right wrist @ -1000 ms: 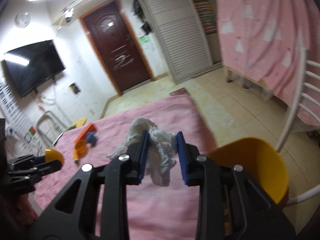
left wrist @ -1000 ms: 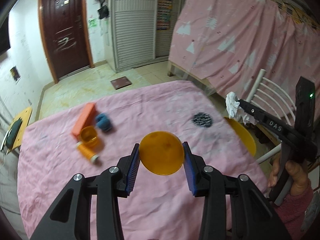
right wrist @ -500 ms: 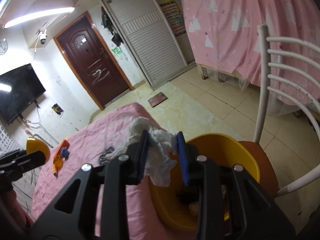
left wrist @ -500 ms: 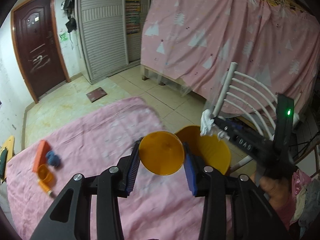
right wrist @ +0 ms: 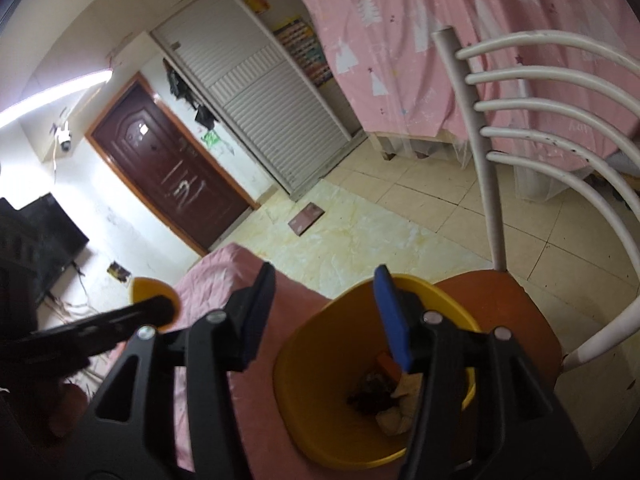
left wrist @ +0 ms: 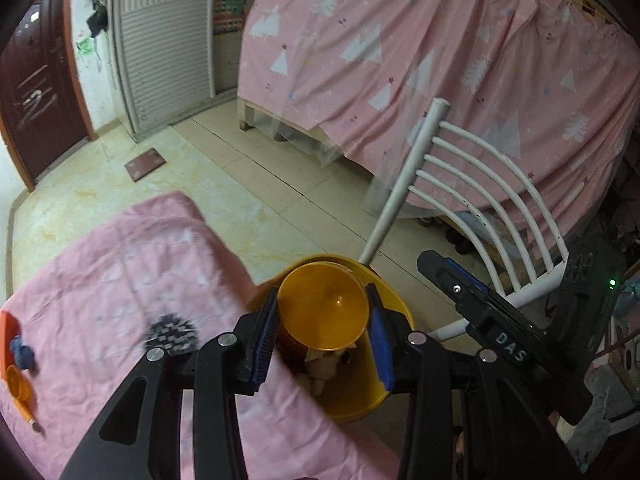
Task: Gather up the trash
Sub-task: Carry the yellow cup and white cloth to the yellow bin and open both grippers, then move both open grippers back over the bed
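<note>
My left gripper (left wrist: pixel 323 334) is shut on an orange plastic cup (left wrist: pixel 323 312) and holds it over the yellow trash bin (left wrist: pixel 360 404). The bin stands on a chair seat beside the pink-covered table (left wrist: pixel 120 280). My right gripper (right wrist: pixel 320 320) is open and empty above the same bin (right wrist: pixel 316 432). Crumpled white tissue and dark scraps (right wrist: pixel 384 400) lie at the bottom of the bin. The left gripper with the cup (right wrist: pixel 154 294) shows at the left of the right wrist view. The right gripper (left wrist: pixel 480 312) shows at the right of the left wrist view.
A black spiky object (left wrist: pixel 171 334), an orange block (left wrist: pixel 7 332), a blue ball (left wrist: pixel 22 354) and an orange cup with a tube (left wrist: pixel 20 390) lie on the table. A white chair back (left wrist: pixel 472 184) rises behind the bin. A pink curtain (left wrist: pixel 440 60) hangs beyond.
My right gripper has opened over the bin and the white tissue has left it. My left gripper has carried the orange cup from above the table to above the bin.
</note>
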